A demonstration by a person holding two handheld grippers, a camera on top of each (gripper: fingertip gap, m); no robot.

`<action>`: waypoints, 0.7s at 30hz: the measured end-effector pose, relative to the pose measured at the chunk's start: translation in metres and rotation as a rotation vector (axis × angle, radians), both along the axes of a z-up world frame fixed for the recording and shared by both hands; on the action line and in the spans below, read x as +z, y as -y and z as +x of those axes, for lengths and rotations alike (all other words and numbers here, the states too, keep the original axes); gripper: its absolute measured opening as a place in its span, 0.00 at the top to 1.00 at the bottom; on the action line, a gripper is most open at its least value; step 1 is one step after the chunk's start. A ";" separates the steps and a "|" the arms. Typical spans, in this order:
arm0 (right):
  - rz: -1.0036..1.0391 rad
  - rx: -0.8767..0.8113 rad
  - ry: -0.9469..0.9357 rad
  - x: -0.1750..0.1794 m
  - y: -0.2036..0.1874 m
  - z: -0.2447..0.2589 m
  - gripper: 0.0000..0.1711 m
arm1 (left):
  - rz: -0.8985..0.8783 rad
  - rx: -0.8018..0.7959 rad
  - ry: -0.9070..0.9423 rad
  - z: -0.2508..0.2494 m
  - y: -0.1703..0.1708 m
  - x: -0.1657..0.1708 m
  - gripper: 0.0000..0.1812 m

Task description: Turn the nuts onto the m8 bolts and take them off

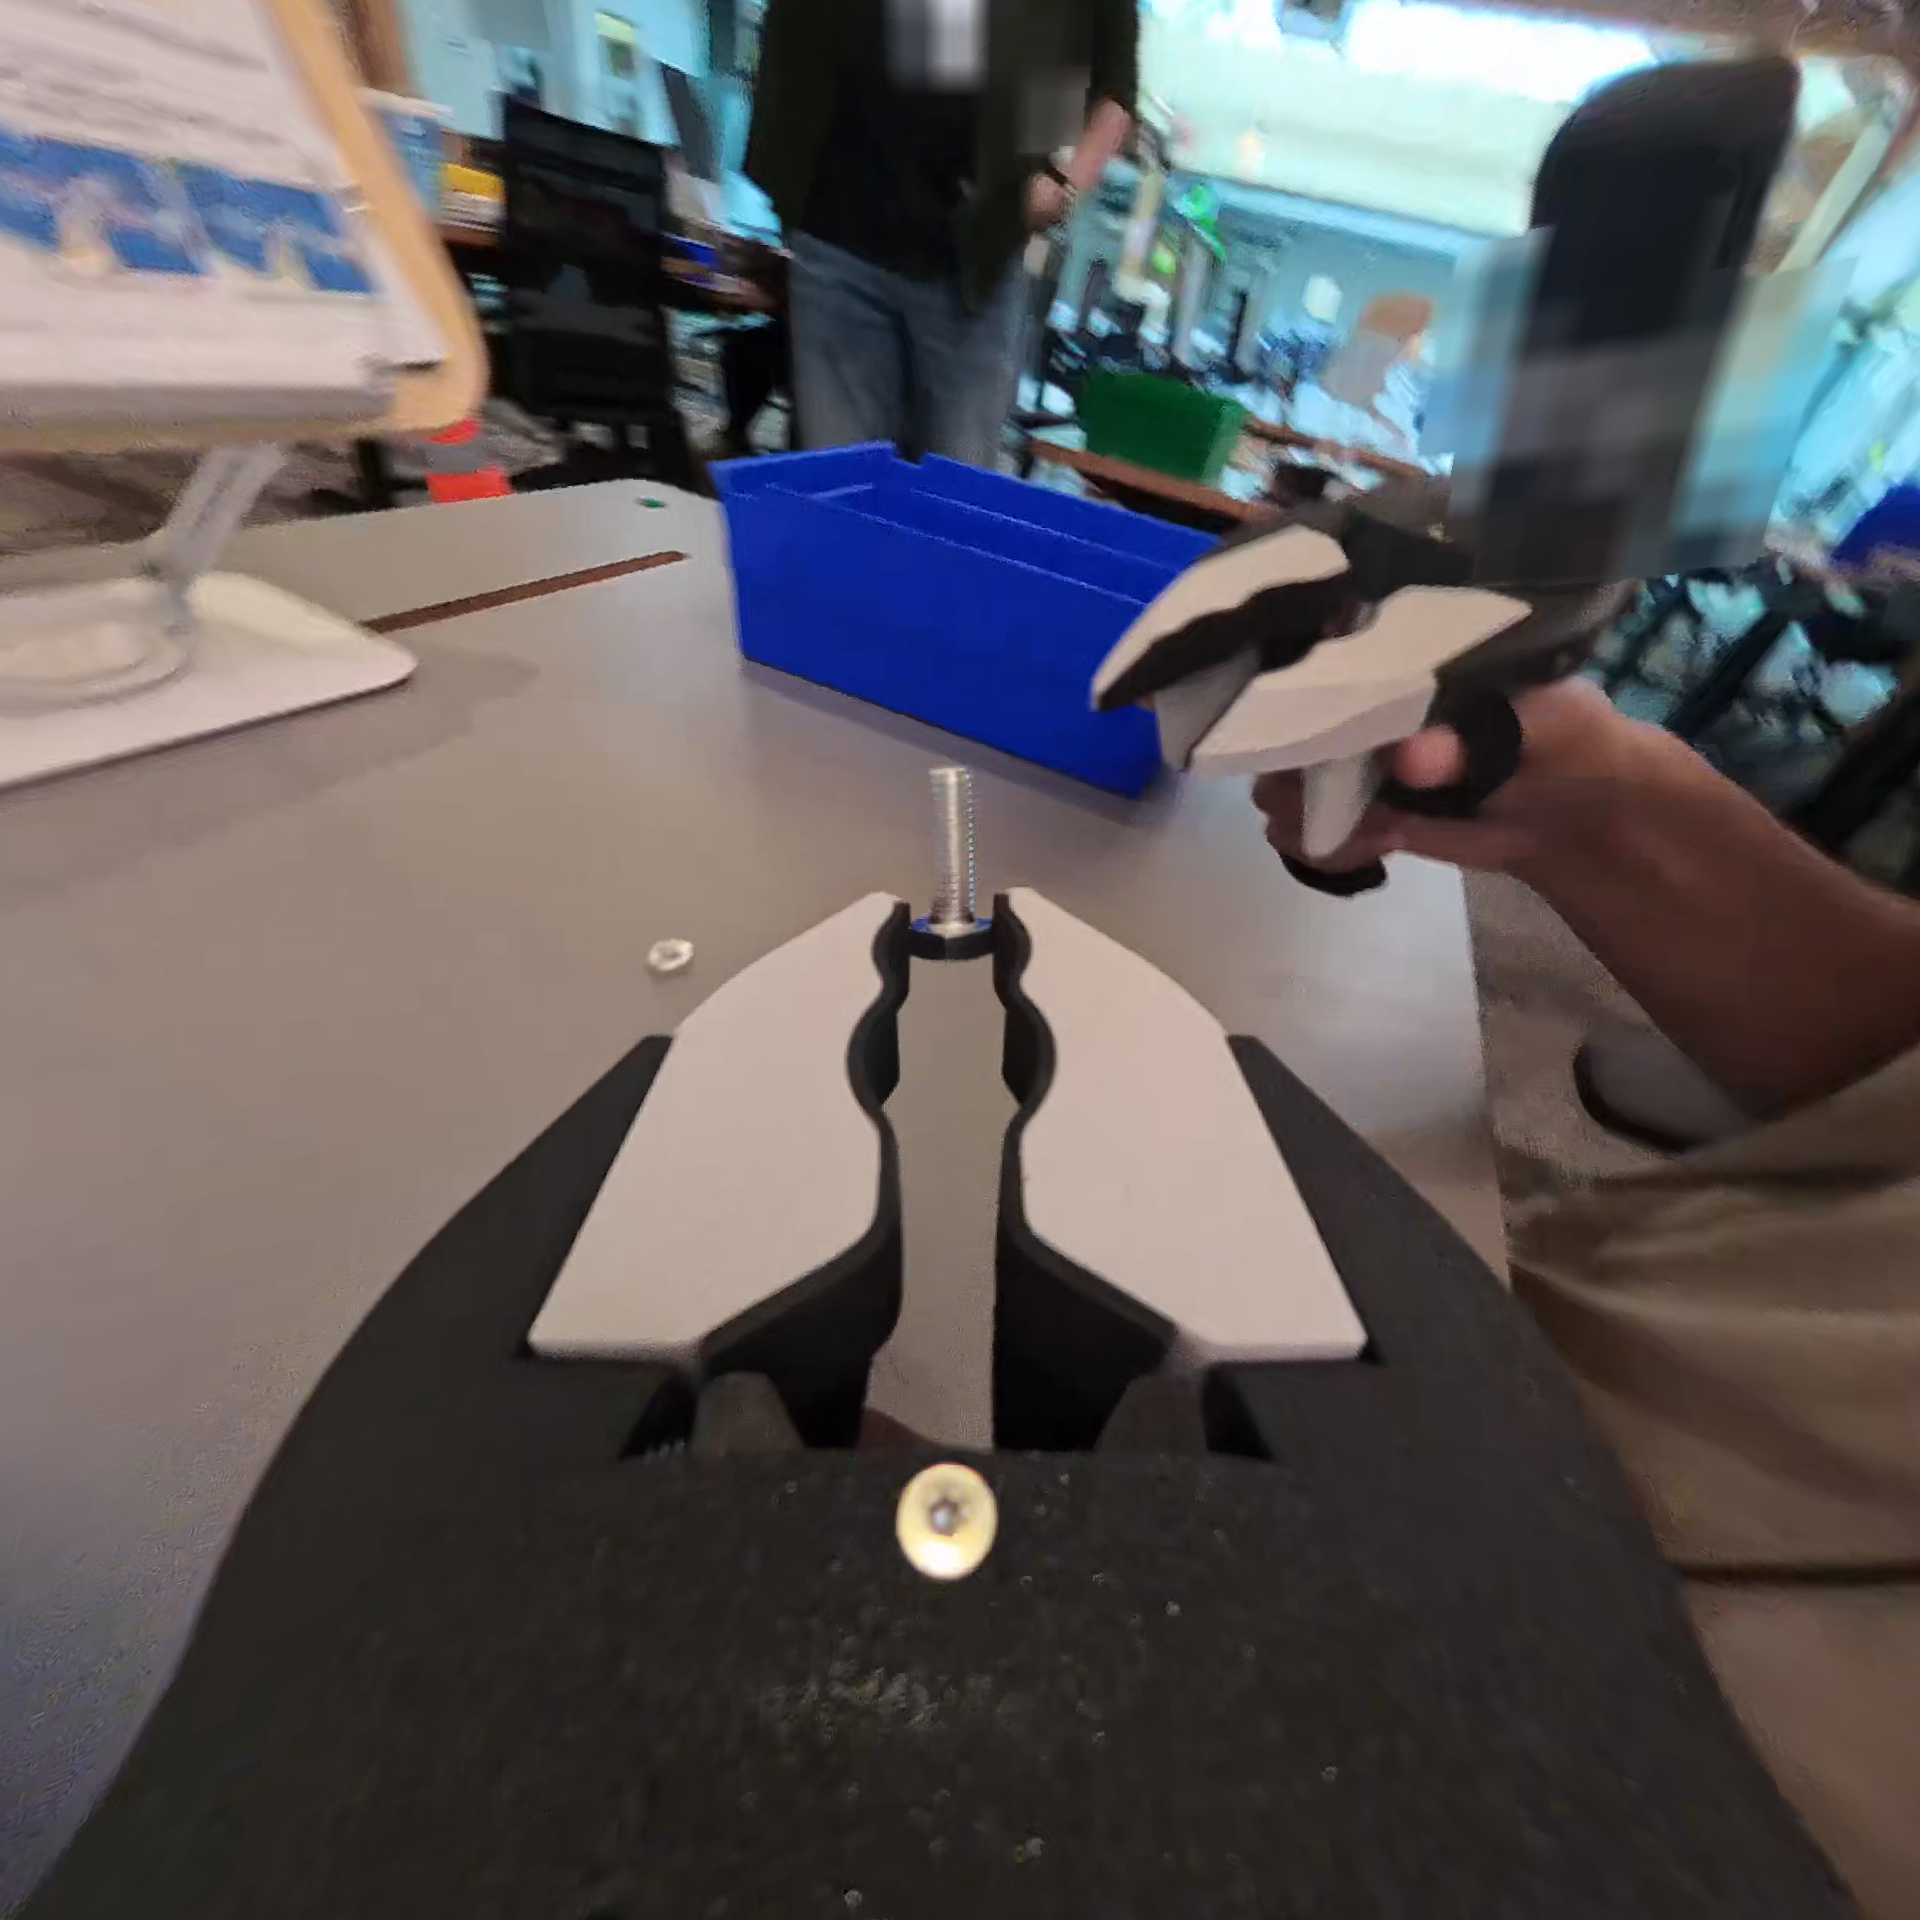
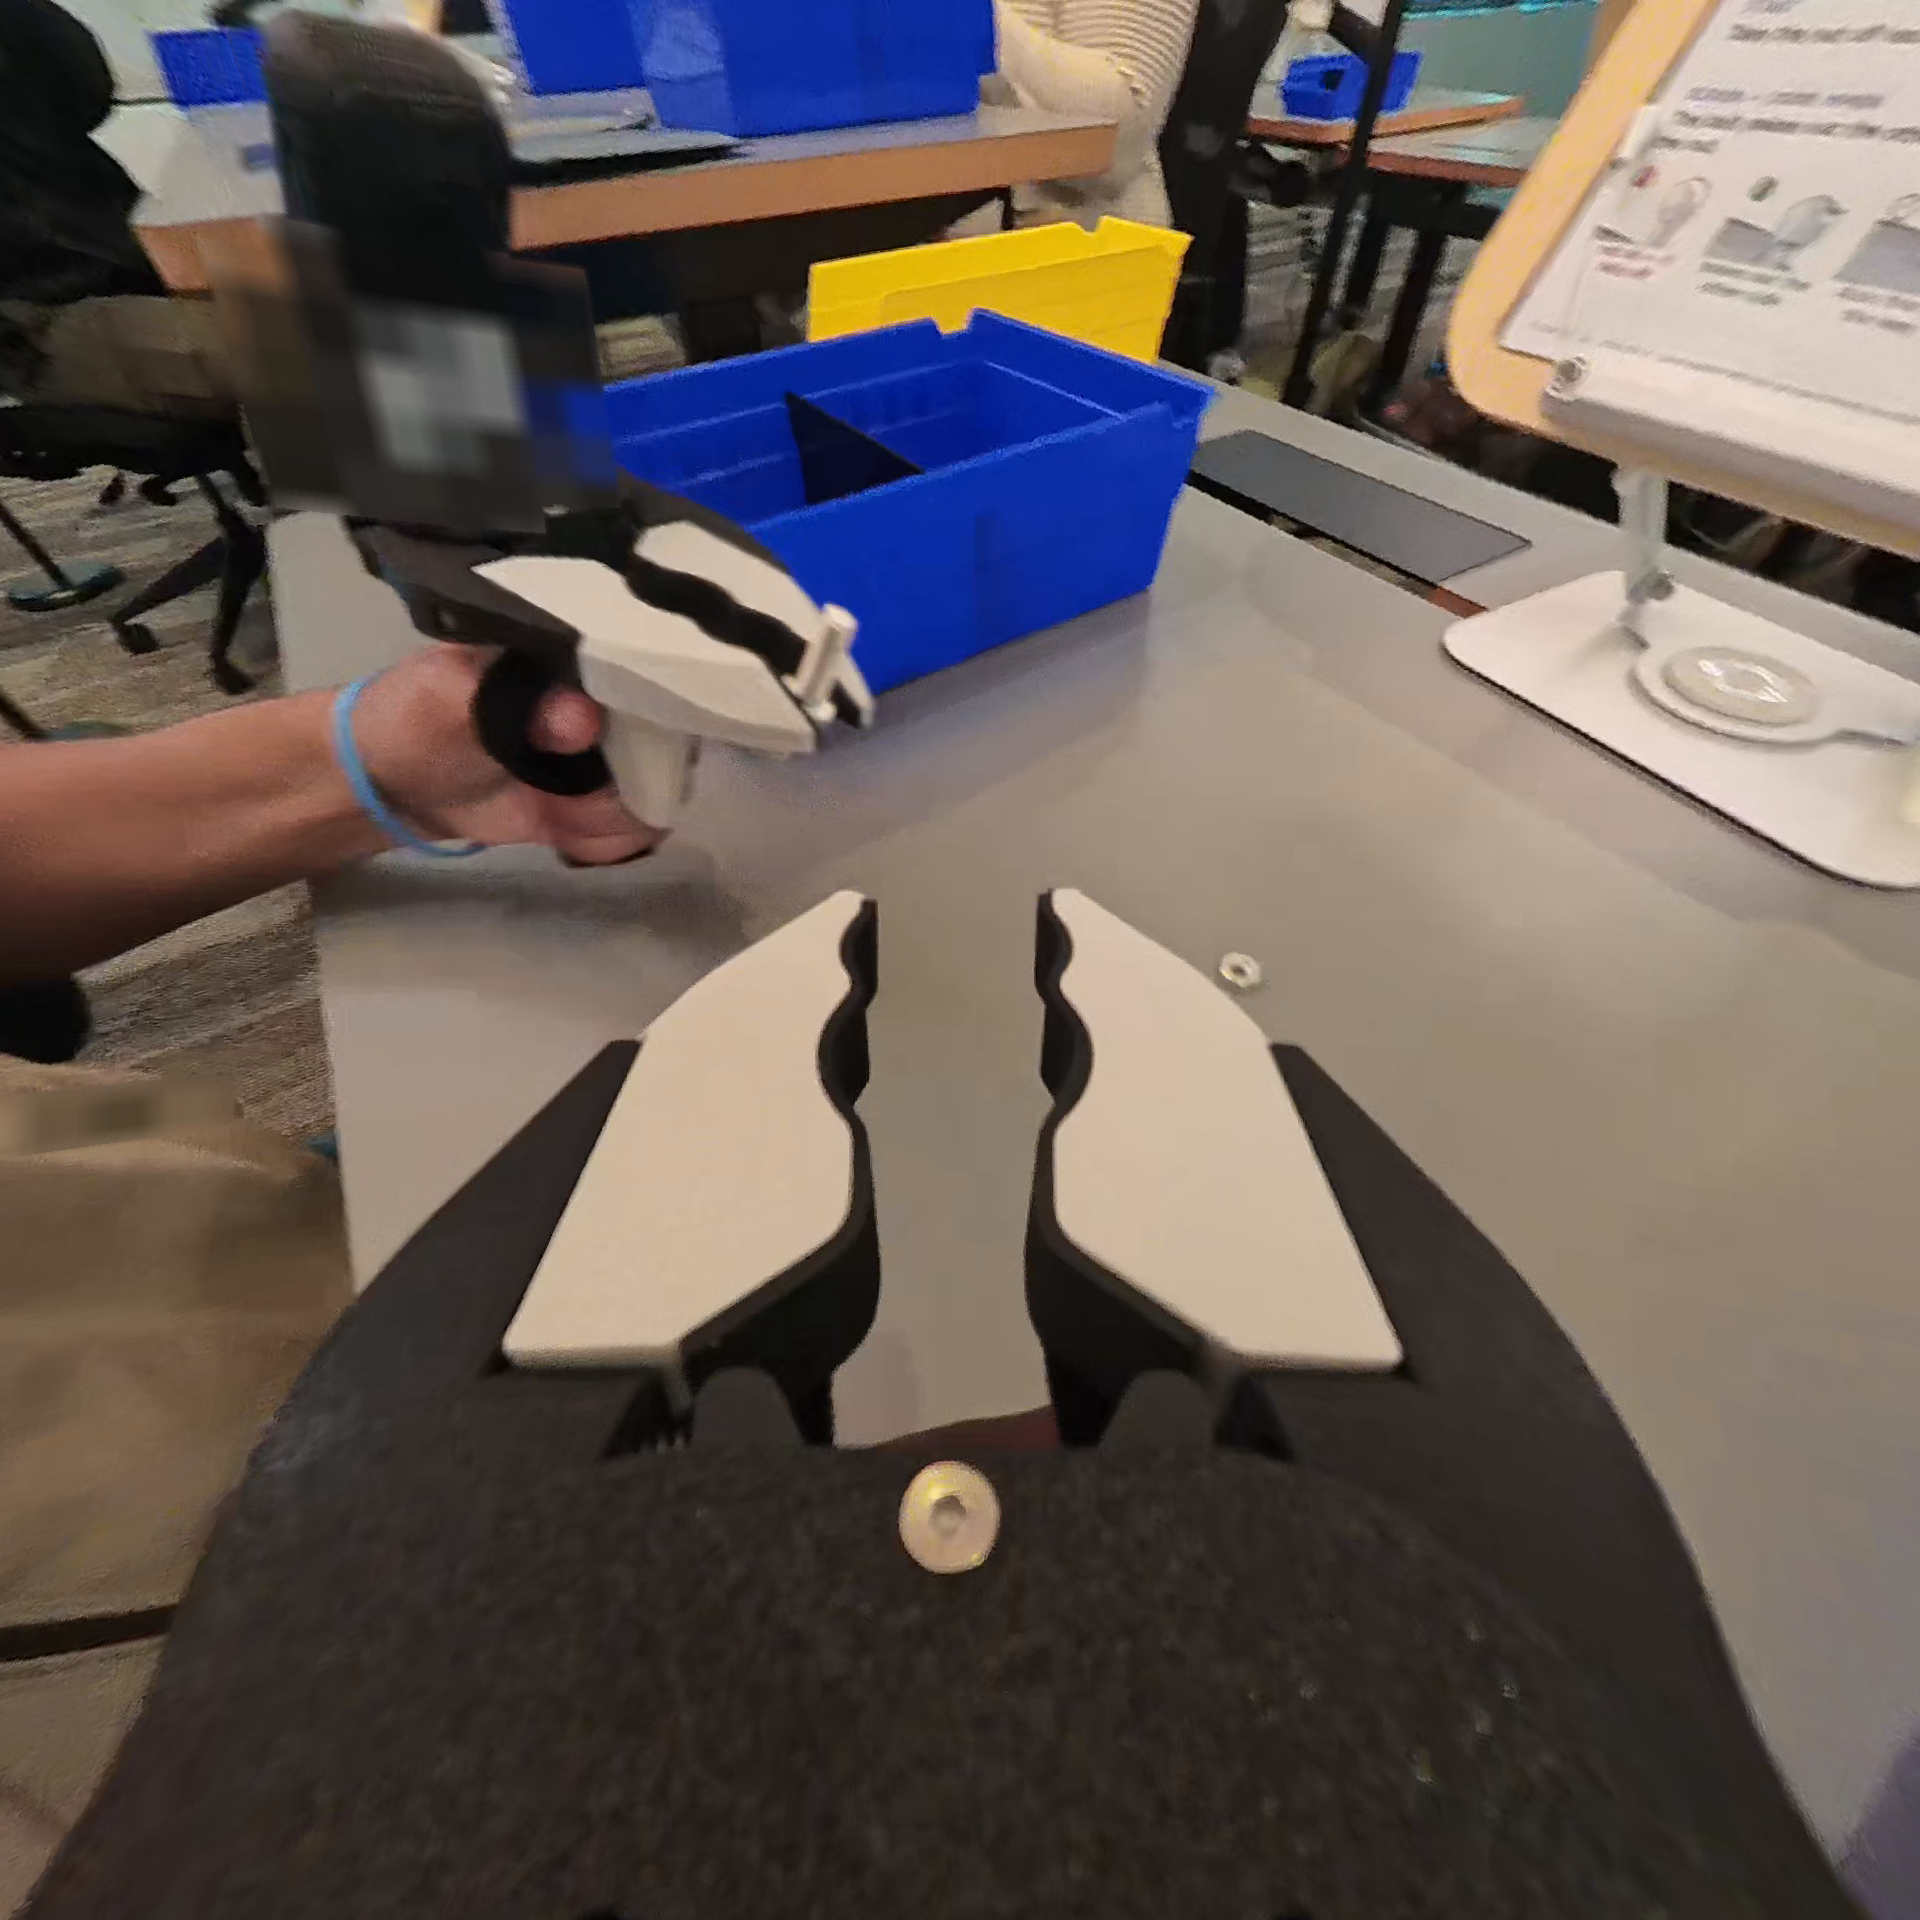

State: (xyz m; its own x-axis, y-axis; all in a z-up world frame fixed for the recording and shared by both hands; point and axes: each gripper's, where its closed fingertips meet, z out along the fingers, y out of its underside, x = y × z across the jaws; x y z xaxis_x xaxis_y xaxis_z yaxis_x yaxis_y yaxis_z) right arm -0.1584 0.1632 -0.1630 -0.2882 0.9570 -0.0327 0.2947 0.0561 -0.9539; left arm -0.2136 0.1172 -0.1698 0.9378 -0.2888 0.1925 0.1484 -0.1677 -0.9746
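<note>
My left gripper (image 1: 948, 928) is shut on the head of a silver bolt (image 1: 952, 844), which stands upright with its threaded shaft pointing up, held above the grey table (image 1: 582, 831). The same gripper and bolt (image 2: 828, 665) show in the right wrist view at the left. A loose silver nut (image 1: 669, 953) lies on the table left of the left gripper's tips; it also shows in the right wrist view (image 2: 1241, 970), just right of my right gripper (image 2: 956, 935). My right gripper is open and empty above the table. It shows in the left wrist view (image 1: 1153, 717) at the right.
A blue divided bin (image 1: 956, 634) stands at the table's far side (image 2: 935, 488). A white stand with an instruction board (image 2: 1704, 665) is at one end of the table (image 1: 156, 644). A person stands behind the table, and more tables and bins lie beyond. The gap from one gripper's tips to the other's is roughly 8 centimetres.
</note>
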 end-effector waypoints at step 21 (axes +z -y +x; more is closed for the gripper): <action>-0.061 -0.270 0.078 -0.041 -0.036 0.033 0.78 | -0.028 0.343 -0.009 -0.030 0.033 -0.015 0.92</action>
State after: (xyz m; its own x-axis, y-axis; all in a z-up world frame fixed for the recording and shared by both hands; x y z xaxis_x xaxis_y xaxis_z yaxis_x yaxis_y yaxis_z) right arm -0.1249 0.1996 -0.2040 -0.0172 0.9943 -0.1050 0.3635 -0.0916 -0.9271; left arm -0.2436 0.0841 -0.1853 0.9812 0.0490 0.1867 0.1917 -0.1358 -0.9720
